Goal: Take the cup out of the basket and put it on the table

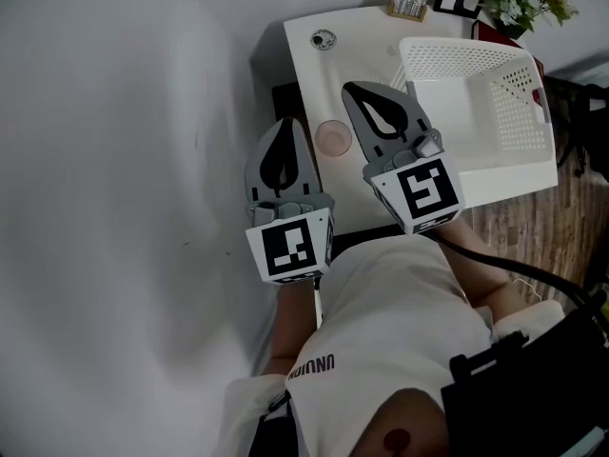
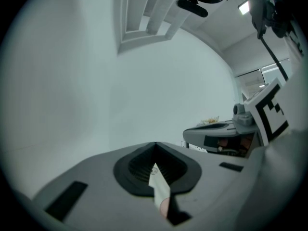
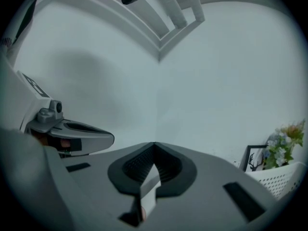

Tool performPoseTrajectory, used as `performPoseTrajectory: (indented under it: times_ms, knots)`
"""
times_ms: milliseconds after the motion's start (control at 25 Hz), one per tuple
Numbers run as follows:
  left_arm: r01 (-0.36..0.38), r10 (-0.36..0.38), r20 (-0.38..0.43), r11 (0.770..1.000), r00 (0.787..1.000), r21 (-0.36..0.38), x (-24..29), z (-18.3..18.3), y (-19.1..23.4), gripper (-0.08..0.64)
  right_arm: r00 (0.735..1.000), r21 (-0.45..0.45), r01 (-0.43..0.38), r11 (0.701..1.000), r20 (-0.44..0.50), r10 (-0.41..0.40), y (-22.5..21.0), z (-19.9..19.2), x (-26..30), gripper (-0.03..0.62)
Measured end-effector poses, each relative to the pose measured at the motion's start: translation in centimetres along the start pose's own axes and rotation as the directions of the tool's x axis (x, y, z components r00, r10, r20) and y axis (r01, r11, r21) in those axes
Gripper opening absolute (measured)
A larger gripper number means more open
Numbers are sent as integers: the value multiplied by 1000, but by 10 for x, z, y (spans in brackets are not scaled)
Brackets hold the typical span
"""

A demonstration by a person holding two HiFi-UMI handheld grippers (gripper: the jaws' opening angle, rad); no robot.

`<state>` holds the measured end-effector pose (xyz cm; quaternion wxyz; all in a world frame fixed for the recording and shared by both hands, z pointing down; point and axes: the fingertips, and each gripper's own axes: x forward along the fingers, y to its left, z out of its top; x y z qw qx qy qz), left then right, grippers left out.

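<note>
I think the job is nearly all done. The small round see-through pink cup (image 1: 333,138) is not in the white plastic basket with little holes (image 1: 514,112). It sits on the white bench (image 1: 304,55), near the middle of the head view, and it looks like it is standing the right way up. The basket is at the upper right of that picture, and it looks empty as far as I can see into it. My right hand-held gripper (image 1: 350,89) has its two jaws pressed together with nothing between them. It hangs over the bench just to the right of the cup, between the cup and the basket. My left hand-held gripper (image 1: 286,124) is closed up too and holds nothing. It is just to the left of the cup. So the cup sits between the two, and neither one seems to touch it. In both gripper views I only see a tiny bit of pink low down, under the closed jaws. I guess all that is left is to pull both back from the bench.
</note>
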<state>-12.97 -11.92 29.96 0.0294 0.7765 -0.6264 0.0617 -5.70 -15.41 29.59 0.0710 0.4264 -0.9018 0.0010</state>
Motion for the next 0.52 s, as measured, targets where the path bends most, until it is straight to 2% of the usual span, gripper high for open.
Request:
performPoseTrajectory:
  times_ms: [160,520]
  knots:
    - [2,-2,-12,1000,1000,21,0,-2,-1,11,1000,4,-3,1000,-4,3,0,-2,-1,17]
    - [7,-7,-9,1000,1000,18,3,-2,0,11,1000,-23,-9,1000,8,9,-1,-1,3,17]
